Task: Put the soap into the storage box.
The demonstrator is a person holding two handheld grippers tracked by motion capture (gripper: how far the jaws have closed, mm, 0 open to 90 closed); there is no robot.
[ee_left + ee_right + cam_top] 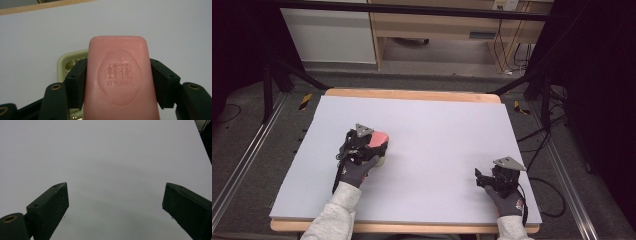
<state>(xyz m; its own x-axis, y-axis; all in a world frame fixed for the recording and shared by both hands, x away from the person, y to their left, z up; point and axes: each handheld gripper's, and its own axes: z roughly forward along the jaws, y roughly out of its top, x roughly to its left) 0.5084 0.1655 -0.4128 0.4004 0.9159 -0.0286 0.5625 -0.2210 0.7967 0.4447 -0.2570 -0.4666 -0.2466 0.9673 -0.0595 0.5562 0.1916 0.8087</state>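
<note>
**Pink soap held in the left jaws above a pale dish**

High view: the left gripper sits left of centre on the white tabletop, a gloved hand behind it. A pink soap bar shows at its front end, partly covered by the grey plate and black body of the gripper, so its full outline is hidden. A pale edge of the soap dish peeps out beside the hand; most of it is hidden under the gripper. The right gripper rests near the tabletop's right front corner, well apart from the soap; its jaws are too small and dark here to judge.

Left gripper view: the soap bar lies between the two black jaws, whose pads press on its long sides; the jaws are clenched on it. Its stamped face, with raised characters and letters, points at the camera, and its near end is cut off by the bottom edge. Behind and below it, to the left, a corner of the yellowish soap dish shows with ribs inside; the rest is hidden by the soap and the jaw. Whether the soap touches the dish cannot be told.

Right gripper view: the right gripper has its jaws spread wide, released, with bare white tabletop between them.
</note>
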